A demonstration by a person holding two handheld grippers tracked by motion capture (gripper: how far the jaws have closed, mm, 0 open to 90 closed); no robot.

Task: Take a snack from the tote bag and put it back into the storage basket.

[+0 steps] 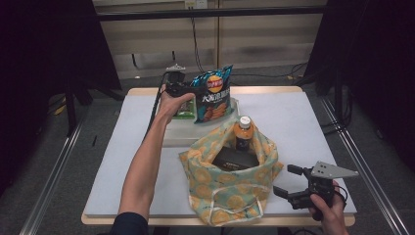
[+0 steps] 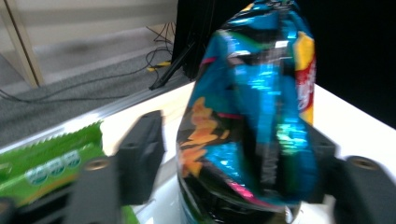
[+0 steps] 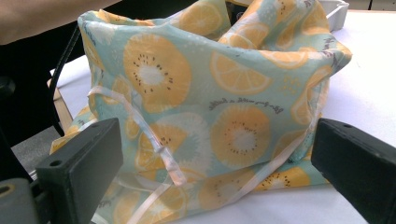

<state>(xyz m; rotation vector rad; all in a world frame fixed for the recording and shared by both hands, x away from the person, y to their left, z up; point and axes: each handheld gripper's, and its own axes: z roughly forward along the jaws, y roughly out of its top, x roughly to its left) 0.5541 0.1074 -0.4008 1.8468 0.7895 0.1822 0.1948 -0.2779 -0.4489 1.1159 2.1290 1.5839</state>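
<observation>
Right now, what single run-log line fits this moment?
left gripper: around blue crinkly chip bag, left jaw clear | right gripper: open beside orange-print cloth bag | brown bottle: inside

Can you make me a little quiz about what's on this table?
1. Pick one. What stands between the jaws of the left tool? A: a blue chip bag. B: a banana. C: a cup.
2. True or false: the white-capped bottle stands inside the fruit-print cloth bag.
3. One word: are the jaws of the right tool open or shut?
Key: 1 A; 2 true; 3 open.
</observation>
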